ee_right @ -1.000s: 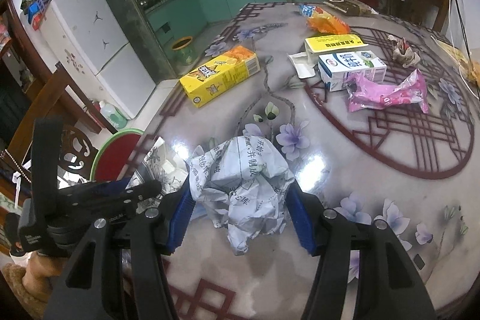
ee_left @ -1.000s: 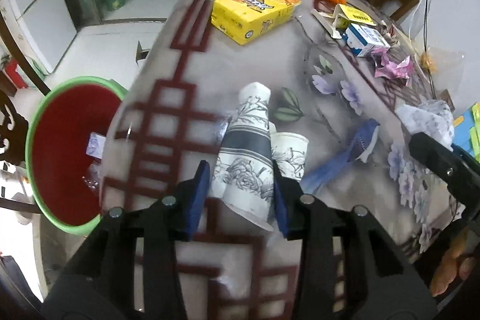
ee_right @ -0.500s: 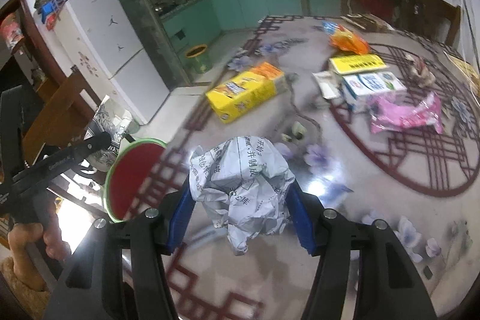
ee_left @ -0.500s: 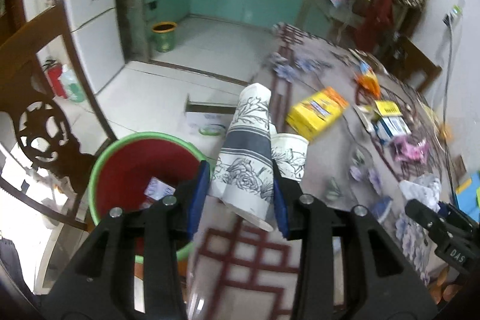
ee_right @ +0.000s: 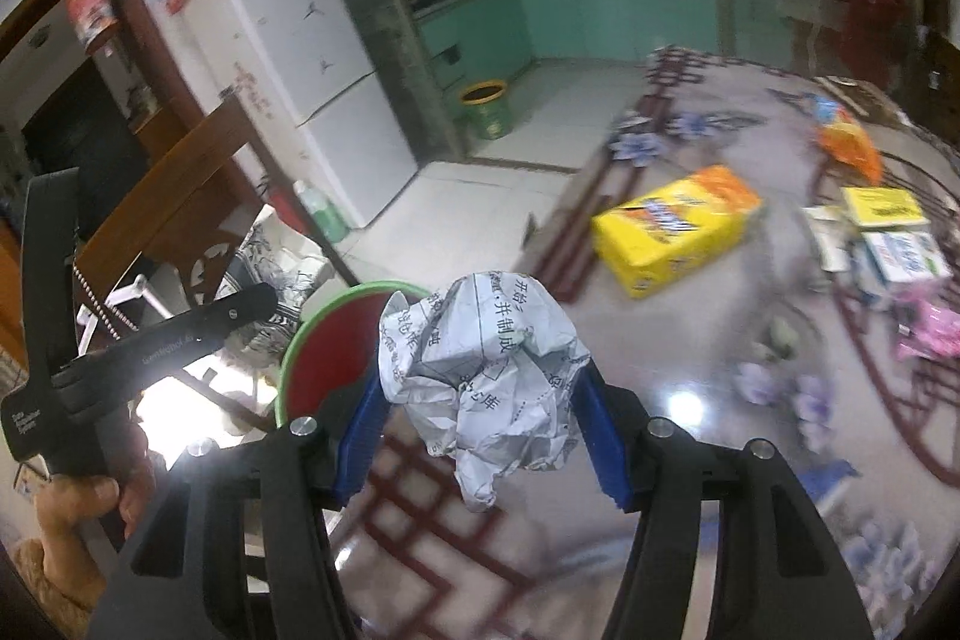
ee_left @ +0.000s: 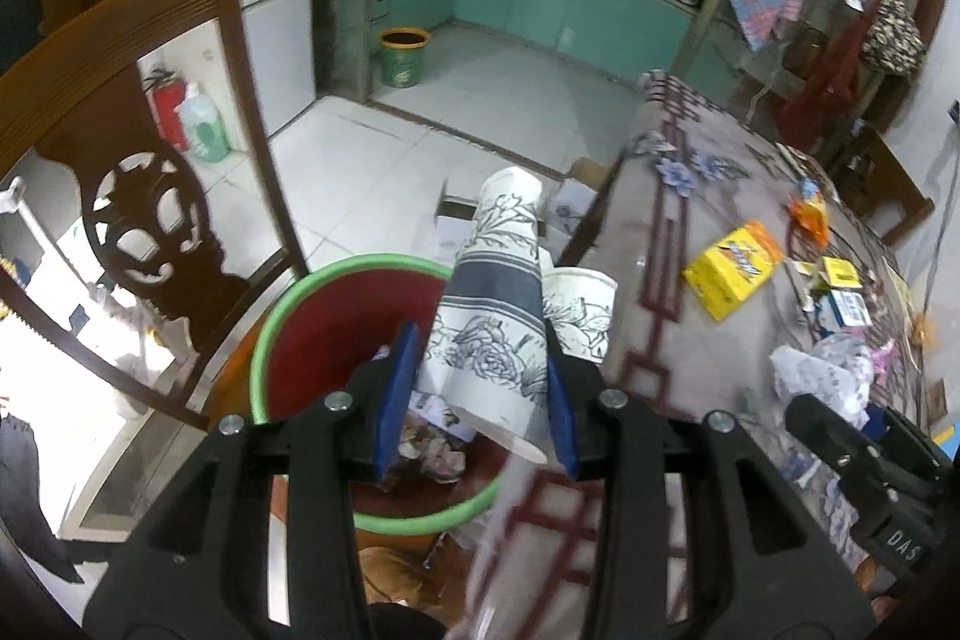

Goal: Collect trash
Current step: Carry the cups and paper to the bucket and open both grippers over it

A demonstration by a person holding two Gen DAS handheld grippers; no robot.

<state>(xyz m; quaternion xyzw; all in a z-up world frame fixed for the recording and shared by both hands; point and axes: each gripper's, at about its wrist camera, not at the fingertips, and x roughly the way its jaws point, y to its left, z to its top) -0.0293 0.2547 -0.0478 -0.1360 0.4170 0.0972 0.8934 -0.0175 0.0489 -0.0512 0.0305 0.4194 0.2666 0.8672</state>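
Since a second ago we have carried both loads off the table: the left gripper [ee_left: 480,394], then over the tabletop, now hangs above the bin [ee_left: 312,334], and the right gripper [ee_right: 480,436] has swung toward the table's edge, the bin's rim now showing just past its left pad. Neither grip has changed.

Our left pads are clamped narrowly on the cups [ee_left: 498,316], a tall flowered one with a shorter one tucked at its right side. The tall cup's lower lip is cut off behind the right pad, and the cups hide much of the bin's far right wall. Scraps lie in the bin's bottom, too small and blurred to name.

Our right pads pinch the paper wad [ee_right: 486,364] at a middling width; its tail hangs free below them. It hides the table's edge directly ahead. Everything on the table is smeared by motion there.

The table [ee_left: 708,292] edge runs just right of the bin. A chair [ee_left: 150,196] stands close on the bin's left, so the gap is narrow. Beyond lies open white floor. Still on the table, well apart from the grippers: a yellow box [ee_right: 678,226], smaller cartons [ee_right: 888,232] and a pink wrapper [ee_right: 930,334], partly cut off at the frame's right.
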